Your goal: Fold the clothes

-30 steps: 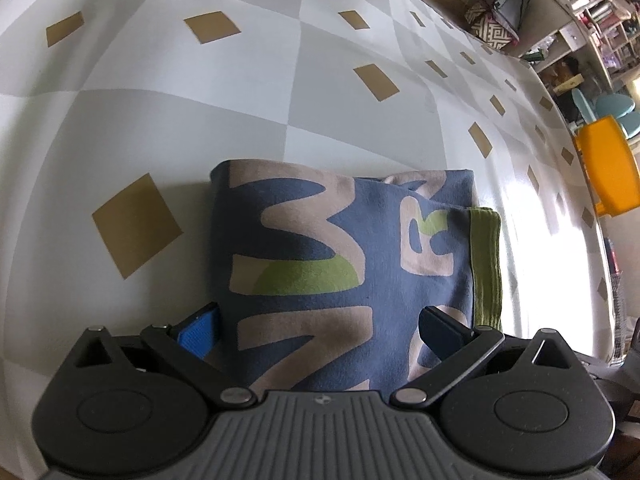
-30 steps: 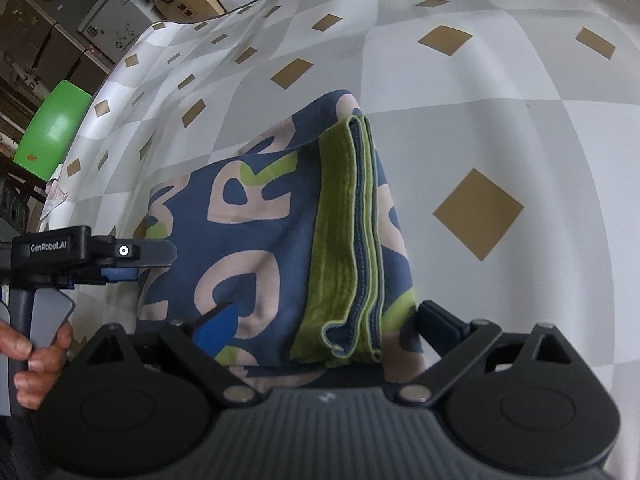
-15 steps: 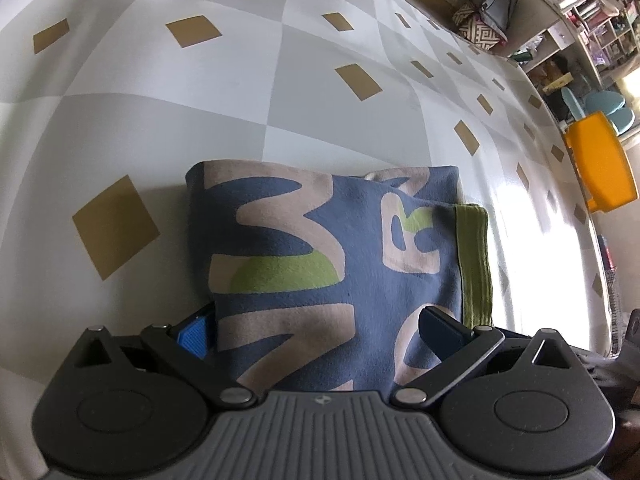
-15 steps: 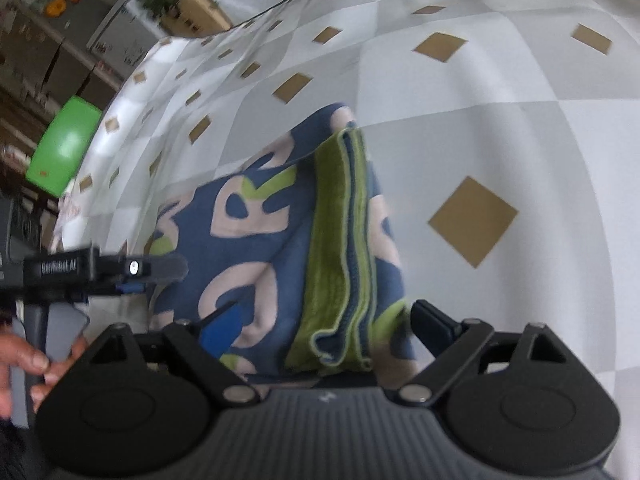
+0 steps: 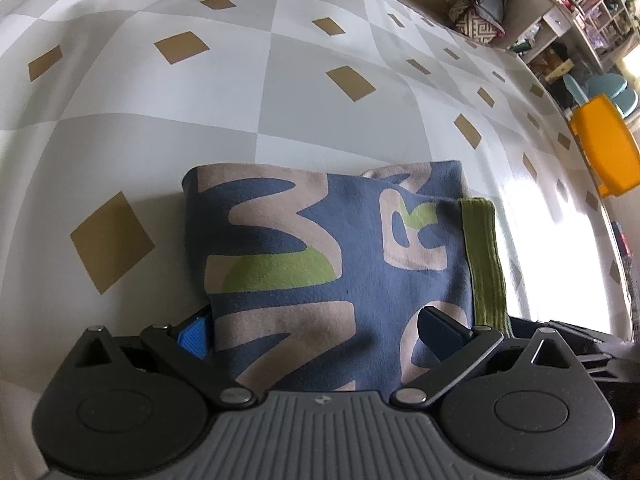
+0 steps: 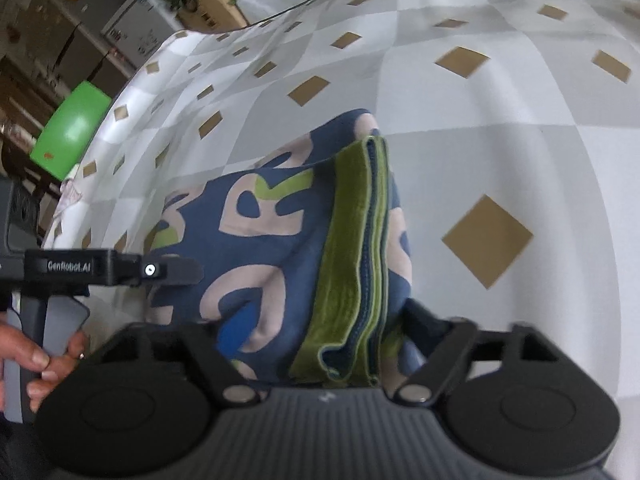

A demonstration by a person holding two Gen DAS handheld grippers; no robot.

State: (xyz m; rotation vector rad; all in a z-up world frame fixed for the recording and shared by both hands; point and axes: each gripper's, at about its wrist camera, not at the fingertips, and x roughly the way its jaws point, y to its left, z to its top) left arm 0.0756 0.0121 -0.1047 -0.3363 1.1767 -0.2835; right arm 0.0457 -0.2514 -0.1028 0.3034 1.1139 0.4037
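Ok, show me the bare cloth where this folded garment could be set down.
Free: checked tablecloth beyond the folded blue lettered garment and left of it; also right of its green hem. Crowded: the near edge, where both hand-held grippers straddle the garment.

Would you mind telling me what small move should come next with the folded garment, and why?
Probably finish closing the right gripper on the near edge. Its jaws have just been closing, and the folded garment, with its green hem, already lies between them. The left gripper straddles the same edge, so both could then lift together.
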